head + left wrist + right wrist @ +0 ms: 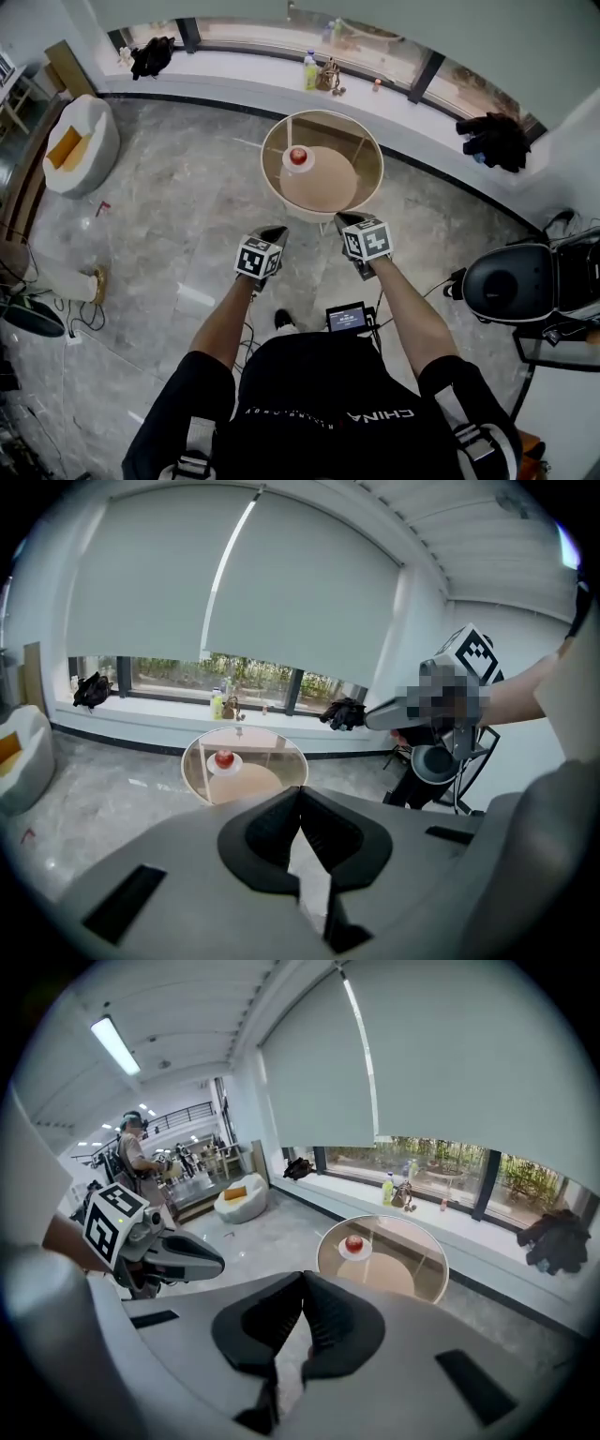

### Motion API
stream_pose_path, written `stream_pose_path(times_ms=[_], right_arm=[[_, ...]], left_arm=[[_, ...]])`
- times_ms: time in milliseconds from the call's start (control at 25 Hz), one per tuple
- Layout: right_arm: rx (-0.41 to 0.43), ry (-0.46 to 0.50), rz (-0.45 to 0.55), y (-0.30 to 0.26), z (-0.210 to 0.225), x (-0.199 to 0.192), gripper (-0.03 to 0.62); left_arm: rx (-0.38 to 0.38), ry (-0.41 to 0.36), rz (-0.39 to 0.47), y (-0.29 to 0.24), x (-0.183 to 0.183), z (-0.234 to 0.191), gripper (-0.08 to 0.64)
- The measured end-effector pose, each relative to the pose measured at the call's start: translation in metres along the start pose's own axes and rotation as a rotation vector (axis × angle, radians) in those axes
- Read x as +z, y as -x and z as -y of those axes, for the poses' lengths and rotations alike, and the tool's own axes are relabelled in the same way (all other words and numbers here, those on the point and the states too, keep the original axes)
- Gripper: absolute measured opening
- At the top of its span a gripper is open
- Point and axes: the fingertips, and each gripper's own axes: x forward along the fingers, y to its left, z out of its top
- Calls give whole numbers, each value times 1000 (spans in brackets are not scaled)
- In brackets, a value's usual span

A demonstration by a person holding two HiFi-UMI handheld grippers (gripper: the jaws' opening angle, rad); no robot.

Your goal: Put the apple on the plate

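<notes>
Two hand-held grippers, one round surface, one plate and one apple are all this task concerns. Largest first: the grey marble floor (178, 197) spreads all round you. The round glass-topped surface (364, 141) stands on it at your twelve o'clock, well apart from both your hands.

Your left hand-held gripper (300, 793) is at about eleven o'clock just ahead of your chest, and your right hand-held gripper (302, 1279) is at about one. Each has its jaws pressed together with nothing between them (each gripper view shows only floor past the tips).

Toward the surface's ten o'clock edge sits the white plate (288, 165), and the red apple (298, 156) rests on the middle of it. So the apple already lies where the task wants it; whether you set it there, this moment cannot say.

As I judge it, no carrying step is in hand, and as things lie nothing calls for a grasp. Any move you do make need only stay off the plate's rim, so the apple isn't jogged.
</notes>
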Motion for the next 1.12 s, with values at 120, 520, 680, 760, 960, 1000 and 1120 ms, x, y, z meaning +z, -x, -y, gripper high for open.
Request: stream_pose_path(times_ms=[120, 520, 680, 760, 960, 1000, 1120], right_arm=[[12, -2, 23, 16, 13, 0, 28], [54, 13, 30, 39, 29, -11, 29], [61, 5, 27, 43, 35, -18, 29], [56, 6, 30, 46, 38, -19, 29], [63, 7, 36, 48, 39, -17, 29], [65, 7, 36, 48, 39, -16, 29], [65, 10, 39, 49, 38, -12, 29]], left_arm=[[16, 1, -6, -9, 8, 15, 17], [73, -32, -20, -13, 21, 53, 17], [77, -51, -7, -16, 29, 62, 17], [73, -58, -3, -19, 32, 66, 17], [46, -61, 1, -23, 38, 73, 17], [46, -63, 0, -23, 39, 73, 17], [49, -66, 0, -22, 42, 70, 17]])
